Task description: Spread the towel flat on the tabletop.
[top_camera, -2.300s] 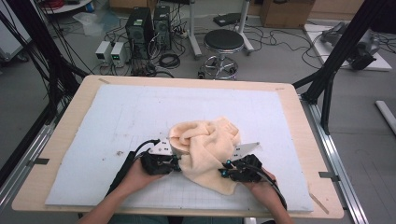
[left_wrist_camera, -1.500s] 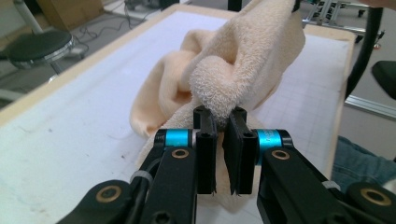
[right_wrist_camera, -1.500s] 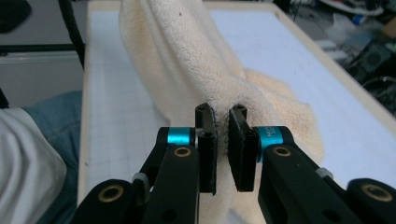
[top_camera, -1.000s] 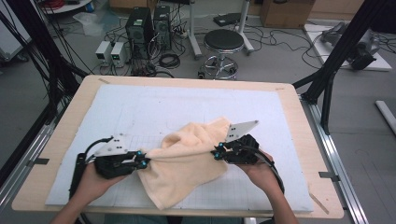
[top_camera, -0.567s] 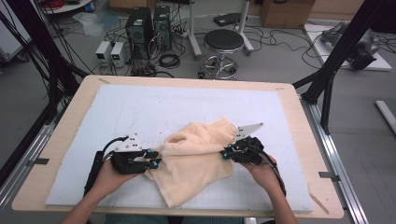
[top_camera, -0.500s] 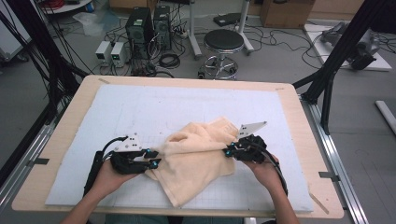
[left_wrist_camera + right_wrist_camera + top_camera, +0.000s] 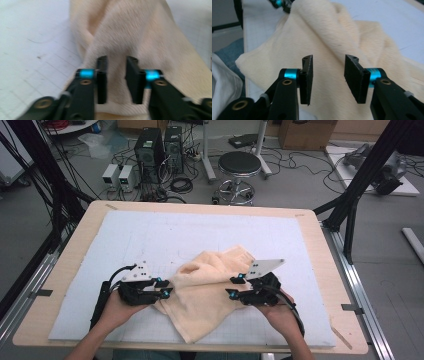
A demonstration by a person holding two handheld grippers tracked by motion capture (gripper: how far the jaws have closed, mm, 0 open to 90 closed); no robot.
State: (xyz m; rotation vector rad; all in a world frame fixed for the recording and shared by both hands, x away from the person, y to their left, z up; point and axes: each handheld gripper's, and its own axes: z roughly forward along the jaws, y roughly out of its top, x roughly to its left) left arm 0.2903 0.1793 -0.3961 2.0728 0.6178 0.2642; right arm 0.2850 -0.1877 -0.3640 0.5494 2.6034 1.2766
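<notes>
A cream towel (image 7: 210, 290) lies rumpled on the white mat (image 7: 200, 227), near the front middle of the table. My left gripper (image 7: 169, 287) is at the towel's left edge. In the left gripper view the towel (image 7: 140, 37) runs under the left gripper (image 7: 116, 77), whose jaws stand apart with the hem lying between them, unpinched. My right gripper (image 7: 231, 287) rests over the towel's right part. In the right gripper view the right gripper (image 7: 328, 77) has its jaws wide apart above the towel (image 7: 332, 32), and the left gripper (image 7: 278, 3) shows at the top left.
The mat covers a wooden table (image 7: 75, 250) with a bare rim all round. A black frame post (image 7: 350, 210) stands at the right corner. Beyond the far edge are a stool (image 7: 240, 165) and computer boxes (image 7: 155, 145) on the floor.
The towel was stretched between the two grippers a second ago and now lies slack. The left gripper has moved right toward the middle; the right one has shifted slightly left and nearer.
</notes>
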